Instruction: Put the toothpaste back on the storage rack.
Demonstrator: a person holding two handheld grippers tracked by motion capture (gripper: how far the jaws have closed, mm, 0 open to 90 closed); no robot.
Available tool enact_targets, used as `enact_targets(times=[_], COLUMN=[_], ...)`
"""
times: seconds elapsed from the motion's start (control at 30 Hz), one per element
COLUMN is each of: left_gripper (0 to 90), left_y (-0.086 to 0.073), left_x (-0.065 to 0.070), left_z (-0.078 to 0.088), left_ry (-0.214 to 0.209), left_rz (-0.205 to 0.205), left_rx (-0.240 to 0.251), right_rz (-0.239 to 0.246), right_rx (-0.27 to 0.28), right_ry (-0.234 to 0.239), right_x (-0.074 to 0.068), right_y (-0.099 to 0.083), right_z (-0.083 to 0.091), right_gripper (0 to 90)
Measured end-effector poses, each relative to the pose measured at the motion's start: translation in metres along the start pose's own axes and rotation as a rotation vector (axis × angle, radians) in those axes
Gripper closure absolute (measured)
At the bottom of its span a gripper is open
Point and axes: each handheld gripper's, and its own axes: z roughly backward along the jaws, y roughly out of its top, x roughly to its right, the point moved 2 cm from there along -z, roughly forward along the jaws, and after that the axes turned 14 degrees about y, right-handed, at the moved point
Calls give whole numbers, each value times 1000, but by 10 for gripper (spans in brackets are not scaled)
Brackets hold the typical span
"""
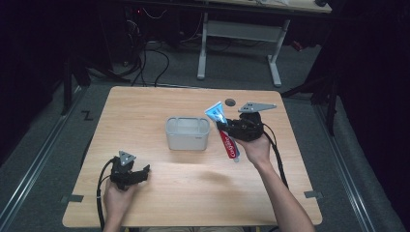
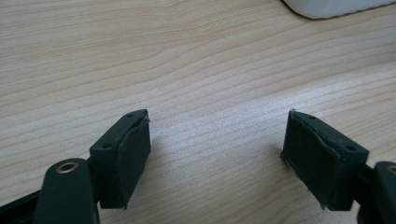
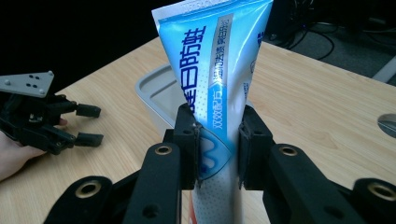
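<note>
Starting on my left, the left gripper (image 1: 140, 173) rests low near the front of the wooden table (image 1: 145, 104) with its fingers (image 2: 127, 156) spread wide and nothing but bare wood between them; the corner of the container (image 1: 188, 133) sits well ahead of them and off to one side.

In the middle stands that grey, open-topped container, apparently empty as far as I can see.

On my right, the right gripper (image 1: 223, 126) has its fingers (image 3: 187, 142) pinched narrow on the toothpaste tube (image 3: 215, 79), gripping it across the middle so the flat crimped end sticks up past the fingertips and the cap end hangs below them. The tube is clear of the table, just beside the container's right wall.

I judge I'm in the carry step: tube picked up, not yet in the container. Next I need to bring the tube over the opening, lower it until it is inside the rim, then let the fingers part.
</note>
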Motion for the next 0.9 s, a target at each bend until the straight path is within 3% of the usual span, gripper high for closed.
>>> enact_targets(times=[0.23,0.47,0.9], left_gripper=[234,234,234], left_y=[0,0,0], left_x=[0,0,0], left_z=[0,0,0], left_ry=[-2,-3,-4], left_rz=[-1,0,-2], left_rx=[-1,-1,-1], right_rz=[26,48,53], right_rx=[25,9,30], right_ry=[18,20,17], right_x=[-5,-10,-11], right_y=[13,19,37], right_z=[-13,-24,-36], right_gripper=[732,732,733])
